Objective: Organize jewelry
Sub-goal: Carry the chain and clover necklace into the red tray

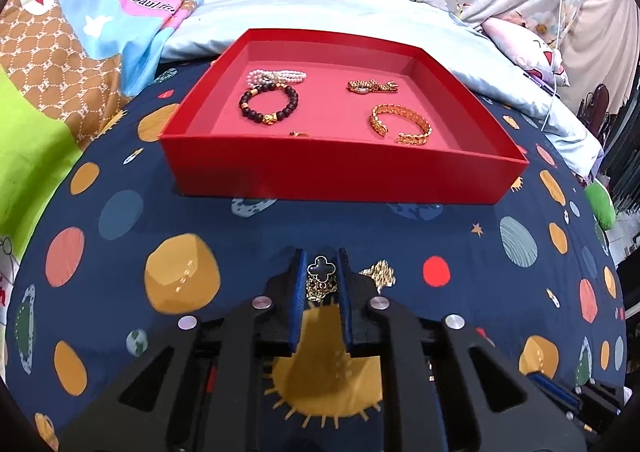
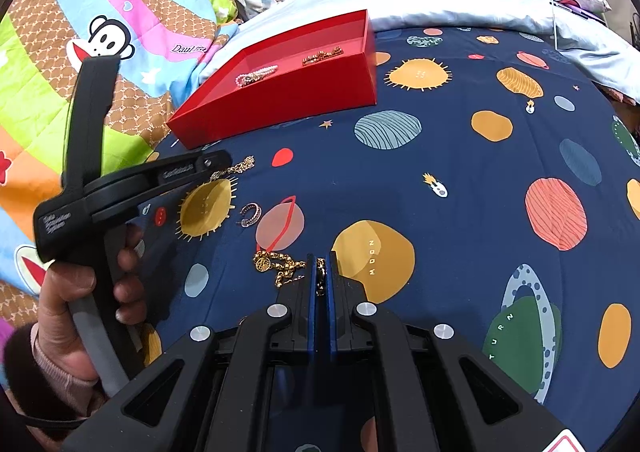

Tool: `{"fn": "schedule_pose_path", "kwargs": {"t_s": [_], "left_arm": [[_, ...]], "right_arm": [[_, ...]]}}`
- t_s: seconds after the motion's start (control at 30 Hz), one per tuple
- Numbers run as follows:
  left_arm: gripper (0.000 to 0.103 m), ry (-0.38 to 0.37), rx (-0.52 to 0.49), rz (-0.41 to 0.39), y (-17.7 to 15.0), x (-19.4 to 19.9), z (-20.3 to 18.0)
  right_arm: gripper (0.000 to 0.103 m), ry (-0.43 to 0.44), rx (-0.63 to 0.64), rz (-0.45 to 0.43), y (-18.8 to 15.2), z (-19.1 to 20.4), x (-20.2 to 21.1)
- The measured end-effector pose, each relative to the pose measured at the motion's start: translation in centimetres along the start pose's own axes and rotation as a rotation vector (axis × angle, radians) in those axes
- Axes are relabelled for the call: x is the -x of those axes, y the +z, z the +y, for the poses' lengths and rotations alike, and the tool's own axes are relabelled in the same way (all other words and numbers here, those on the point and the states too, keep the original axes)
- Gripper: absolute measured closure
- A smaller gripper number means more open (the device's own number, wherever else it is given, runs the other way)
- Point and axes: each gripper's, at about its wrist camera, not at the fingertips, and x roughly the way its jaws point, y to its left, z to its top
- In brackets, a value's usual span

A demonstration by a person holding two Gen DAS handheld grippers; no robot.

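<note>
On the planet-print bedsheet point(image 2: 440, 155), each gripper point(image 1: 321, 272) point(image 2: 321, 272) clamps a gold chain point(image 1: 320, 286) point(image 2: 280, 268).

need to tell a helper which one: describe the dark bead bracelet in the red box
Find the red box on the planet-print bedspread. Inside, at its left, the dark bead bracelet lies just in front of the pearl strand. It alone has dark round beads; the cuff is all gold.
</note>
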Motion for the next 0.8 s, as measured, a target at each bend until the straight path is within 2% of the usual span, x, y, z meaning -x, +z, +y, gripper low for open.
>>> {"fn": "schedule_pose_path", "kwargs": {"t_s": [0.23,0.53,0.8], "left_arm": [[0.089,-0.031,0.039,-0.017,-1.0,3.5,1.3],[0.089,-0.071,0.066,-0.028,-2.2,7.6,2.3],[0.089,-0.109,0.05,-0.087,-1.0,11.1,2.5]], "right_arm": [[0.099,-0.004,0.02,-0.033,0.4,0.7,1.1],[0.099,0.0,0.045,-0.116,2.4,1.5,4.3],[0.099,-0.014,0.08,-0.204,5.2,2.4,7.0]]}}
